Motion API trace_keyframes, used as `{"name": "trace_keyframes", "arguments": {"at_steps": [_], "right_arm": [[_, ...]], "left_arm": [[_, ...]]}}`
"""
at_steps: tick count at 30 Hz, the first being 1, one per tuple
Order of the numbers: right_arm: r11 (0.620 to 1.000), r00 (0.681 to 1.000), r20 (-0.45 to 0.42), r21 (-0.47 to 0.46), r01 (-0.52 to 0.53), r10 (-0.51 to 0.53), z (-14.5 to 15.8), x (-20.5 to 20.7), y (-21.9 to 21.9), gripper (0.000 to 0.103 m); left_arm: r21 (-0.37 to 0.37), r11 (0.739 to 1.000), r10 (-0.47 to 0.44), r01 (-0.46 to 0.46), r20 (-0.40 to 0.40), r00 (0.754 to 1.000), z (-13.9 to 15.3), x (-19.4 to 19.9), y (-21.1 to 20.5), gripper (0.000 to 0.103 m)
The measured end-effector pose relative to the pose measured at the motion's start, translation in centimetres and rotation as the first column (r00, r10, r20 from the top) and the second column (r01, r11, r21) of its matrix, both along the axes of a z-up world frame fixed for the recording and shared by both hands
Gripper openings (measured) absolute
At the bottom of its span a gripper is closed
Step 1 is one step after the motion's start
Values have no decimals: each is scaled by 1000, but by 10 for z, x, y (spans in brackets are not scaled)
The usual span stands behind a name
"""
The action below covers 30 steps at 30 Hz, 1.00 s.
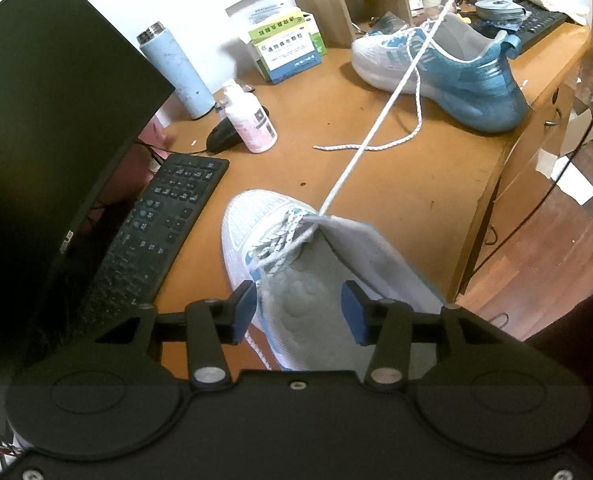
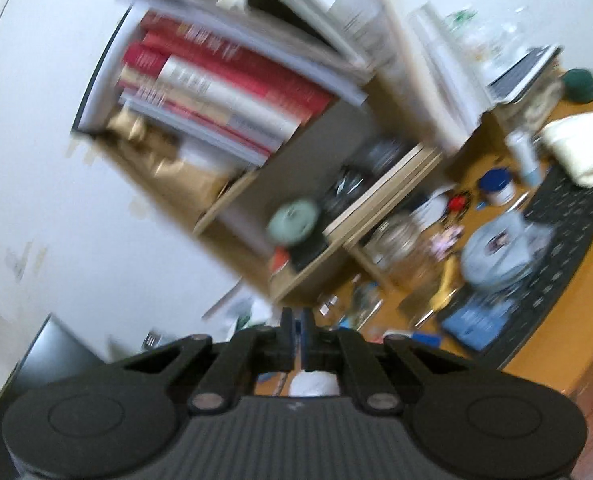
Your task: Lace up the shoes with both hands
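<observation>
Stretching taut, braided lace [image 1: 380, 116] (speckled white) from mesh shoe [image 1: 296, 256]

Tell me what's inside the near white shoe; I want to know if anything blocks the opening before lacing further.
Inside the near shoe only its grey insole shows, bare. The toe end lies hidden under the tongue and laces; the heel end is covered by the left gripper.

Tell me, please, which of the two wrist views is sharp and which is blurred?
Left wrist view: sharp, with fisheye bending at the edges; the near shoe and taut lace read clearly. Right wrist view: motion-blurred throughout, books smeared, right gripper soft.
</observation>
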State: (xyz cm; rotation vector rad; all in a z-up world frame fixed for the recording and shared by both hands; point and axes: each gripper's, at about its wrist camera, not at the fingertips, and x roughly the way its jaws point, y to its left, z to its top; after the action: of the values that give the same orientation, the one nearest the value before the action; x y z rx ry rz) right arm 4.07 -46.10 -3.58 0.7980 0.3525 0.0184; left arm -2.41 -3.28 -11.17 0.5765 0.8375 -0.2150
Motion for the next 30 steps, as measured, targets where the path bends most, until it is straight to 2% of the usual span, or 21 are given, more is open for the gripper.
{"name": "trace_keyframes", "arguments": {"at_steps": [4,6,7,9,10,11,12,14,16,19,21,24,26,28,30], "right_arm": [[1000,1000,-1,-16,-25,25,-2,-2,2,2],[997,997,6,-16,-76,76,-1,1,10,2],[985,985,23,3,-173,173,0,5,27,2],[931,931,4,-24,-364,364,0,15,63,2],[918,919,-1,-33,-395,395,-1,17,71,3],[856,858,-18,-56,-513,513,-4,22,105,3],[817,819,-25,-51,-574,573,-7,24,123,2],[750,750,-32,-24,-661,660,-15,28,153,3],[666,665,-43,2,-746,745,-25,32,187,3],[582,580,-62,13,-813,812,-34,32,219,3],[542,541,-69,9,-840,838,-37,30,234,3],[526,525,-70,-7,-851,848,-35,31,239,3],[519,519,-72,-17,-854,852,-35,31,240,3],[513,513,-75,-27,-858,855,-34,31,242,3],[507,508,-79,-36,-861,858,-34,31,244,3]], "left_arm": [[1,1000,17,-17,9,1000,2,2,1,48],[-1,1000,29,-29,21,999,8,2,3,48],[-6,999,34,-34,28,999,11,3,4,49],[-29,999,37,-35,40,999,21,5,5,50],[-43,999,35,-33,45,998,26,6,5,50],[-68,997,28,-25,53,998,33,7,5,50],[-101,995,16,-10,64,998,41,8,4,51],[-145,989,-1,12,73,997,50,10,2,52],[-200,979,-24,40,79,997,60,11,-2,52],[-280,957,-60,79,79,995,72,13,-8,52],[-312,946,-72,93,79,994,75,13,-11,52],[-335,937,-74,100,88,993,77,13,-14,49],[-338,935,-79,105,92,993,78,14,-14,26],[-335,936,-81,106,87,993,76,18,-15,22],[-353,930,-80,105,85,993,76,20,-14,22]]}}
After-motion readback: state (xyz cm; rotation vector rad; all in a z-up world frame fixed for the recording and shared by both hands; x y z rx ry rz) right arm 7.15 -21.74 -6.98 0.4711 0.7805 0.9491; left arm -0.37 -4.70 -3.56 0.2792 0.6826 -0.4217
